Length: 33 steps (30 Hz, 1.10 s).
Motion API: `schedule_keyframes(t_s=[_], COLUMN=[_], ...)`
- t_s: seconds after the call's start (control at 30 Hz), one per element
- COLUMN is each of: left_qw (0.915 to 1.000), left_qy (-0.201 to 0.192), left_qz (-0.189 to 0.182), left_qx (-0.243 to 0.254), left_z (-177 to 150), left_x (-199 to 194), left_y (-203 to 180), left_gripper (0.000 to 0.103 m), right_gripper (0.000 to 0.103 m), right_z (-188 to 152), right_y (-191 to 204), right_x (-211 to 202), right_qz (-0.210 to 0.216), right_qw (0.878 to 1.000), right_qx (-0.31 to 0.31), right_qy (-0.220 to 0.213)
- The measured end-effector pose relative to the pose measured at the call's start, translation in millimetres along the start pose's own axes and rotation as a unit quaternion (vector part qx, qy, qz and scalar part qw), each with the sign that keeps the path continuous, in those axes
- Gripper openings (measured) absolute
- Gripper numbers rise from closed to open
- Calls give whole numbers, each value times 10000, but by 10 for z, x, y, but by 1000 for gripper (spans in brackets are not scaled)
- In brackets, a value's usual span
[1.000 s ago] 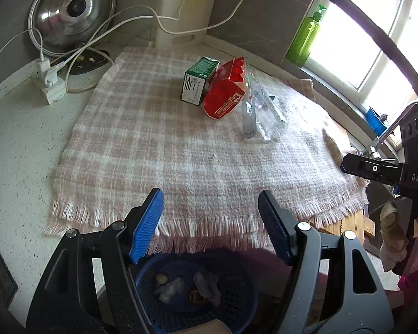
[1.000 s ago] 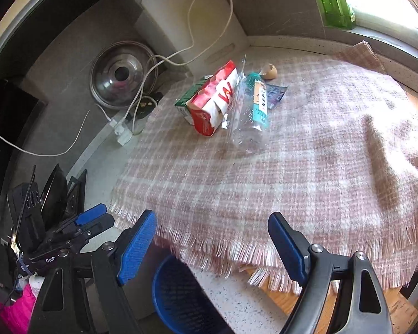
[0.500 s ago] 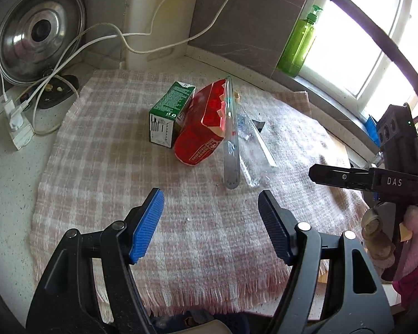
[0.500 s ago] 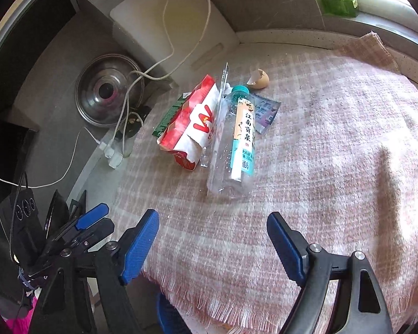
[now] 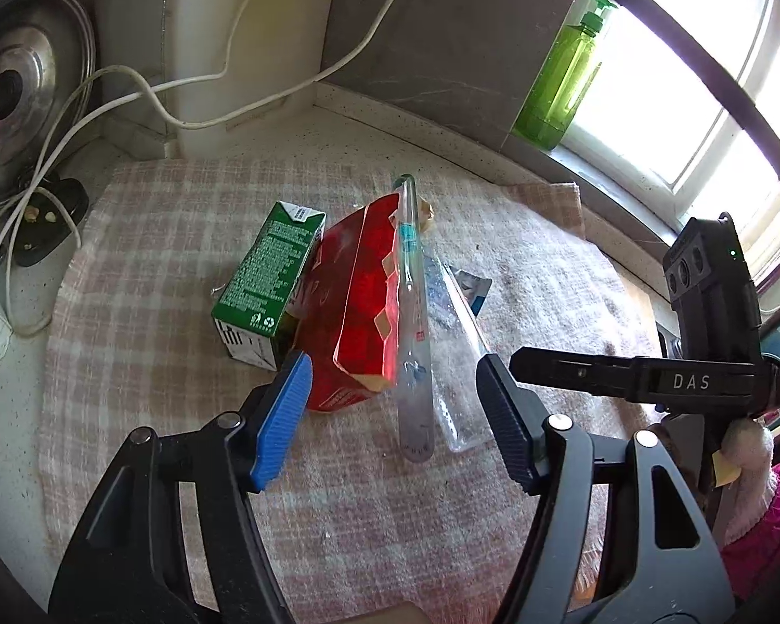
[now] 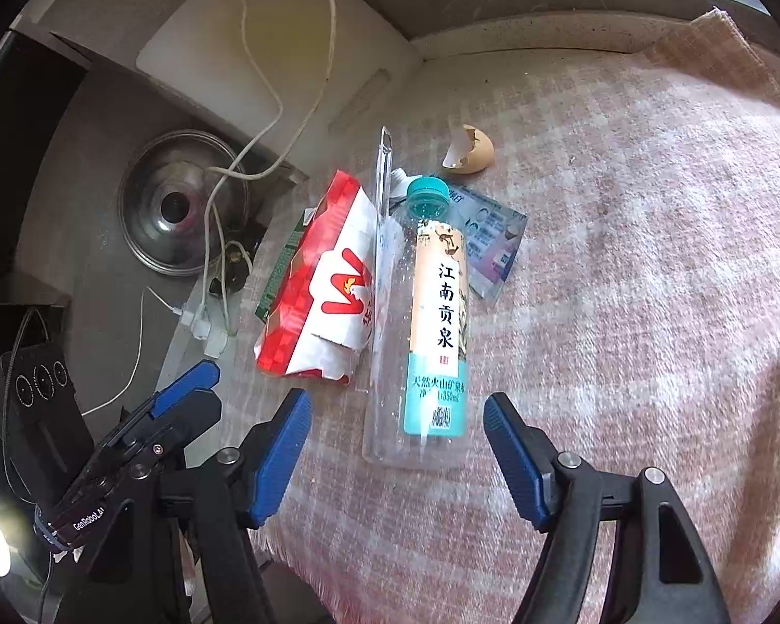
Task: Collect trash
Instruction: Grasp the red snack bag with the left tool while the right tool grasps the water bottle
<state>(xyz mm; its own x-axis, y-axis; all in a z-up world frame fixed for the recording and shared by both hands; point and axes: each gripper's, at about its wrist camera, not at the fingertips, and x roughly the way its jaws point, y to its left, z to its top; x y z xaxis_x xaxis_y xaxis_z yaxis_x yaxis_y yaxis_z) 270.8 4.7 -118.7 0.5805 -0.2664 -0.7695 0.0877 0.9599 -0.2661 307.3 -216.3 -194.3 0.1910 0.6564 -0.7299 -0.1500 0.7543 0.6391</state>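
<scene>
A pink-and-white checked cloth (image 6: 624, 286) is spread over the speckled counter (image 5: 5, 416) and lies beneath and ahead of both tools. A steel pot lid (image 5: 21, 104) is propped against the wall far ahead of the left gripper (image 5: 392, 411), to its left, with white cables (image 5: 145, 93) trailing past it. A green soap bottle (image 5: 567, 73) stands on the sill far ahead to the right.

The trash is gathered in one cluster on the cloth. A clear plastic water bottle (image 6: 431, 322) lies on its side directly ahead of the right gripper (image 6: 395, 442), its base nearest the fingertips and its teal cap pointing away. A red-and-white carton (image 6: 322, 286) lies touching the bottle's left side, directly ahead of the left gripper. A green carton (image 5: 268, 281) rests against the far-left side of the red one. A small printed sachet (image 6: 491, 244) is partly tucked under the bottle's right side. An eggshell (image 6: 470, 148) lies beyond the cap, apart from the bottle.

The left gripper's jaws are held apart, with nothing between them. The right gripper's jaws have just been closing; they stand apart, with nothing between the pads, the bottle's base lying just beyond them.
</scene>
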Motion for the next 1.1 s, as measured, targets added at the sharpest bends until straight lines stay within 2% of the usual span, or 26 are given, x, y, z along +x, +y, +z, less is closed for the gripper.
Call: schedule_keyframes(t_s=[0.1, 0.17, 0.4, 0.47, 0.57, 0.77, 0.9, 1.0, 1.03, 1.1], left_qw=[9999, 9998, 9989, 9982, 9973, 9972, 9971, 9972, 9973, 9977], left_qy=[102, 179, 398, 490, 600, 647, 624, 587, 566, 548], left_qz=[45, 80, 182, 279, 334, 354, 343, 332, 332, 300], left_qx=[-12, 27, 161, 218, 260, 151, 253, 320, 315, 272], left_z=[80, 104, 204, 223, 242, 243, 244, 233, 230, 224], left_x=[127, 198, 429, 498, 579, 658, 670, 675, 673, 668], left_y=[19, 19, 7, 7, 33, 131, 126, 119, 122, 137], left_gripper=[67, 62, 62, 54, 54, 52, 50, 48, 47, 46], right_gripper=[69, 69, 69, 69, 69, 69, 68, 63, 57, 56], right_z=[97, 146, 238, 255, 264, 267, 295, 329, 349, 349], right_y=[2, -24, -183, -212, -257, -284, -242, -191, -147, -106], right_x=[95, 162, 351, 401, 467, 570, 613, 673, 716, 732], right_qz=[-96, -145, 57, 75, 186, 195, 193, 204, 264, 237], right_qw=[9999, 9998, 9993, 9990, 9983, 9982, 9981, 9978, 9975, 9976], right_qx=[-69, -62, 255, 319, 445, 443, 441, 431, 422, 370], right_qy=[49, 105, 249, 289, 320, 357, 392, 461, 491, 527])
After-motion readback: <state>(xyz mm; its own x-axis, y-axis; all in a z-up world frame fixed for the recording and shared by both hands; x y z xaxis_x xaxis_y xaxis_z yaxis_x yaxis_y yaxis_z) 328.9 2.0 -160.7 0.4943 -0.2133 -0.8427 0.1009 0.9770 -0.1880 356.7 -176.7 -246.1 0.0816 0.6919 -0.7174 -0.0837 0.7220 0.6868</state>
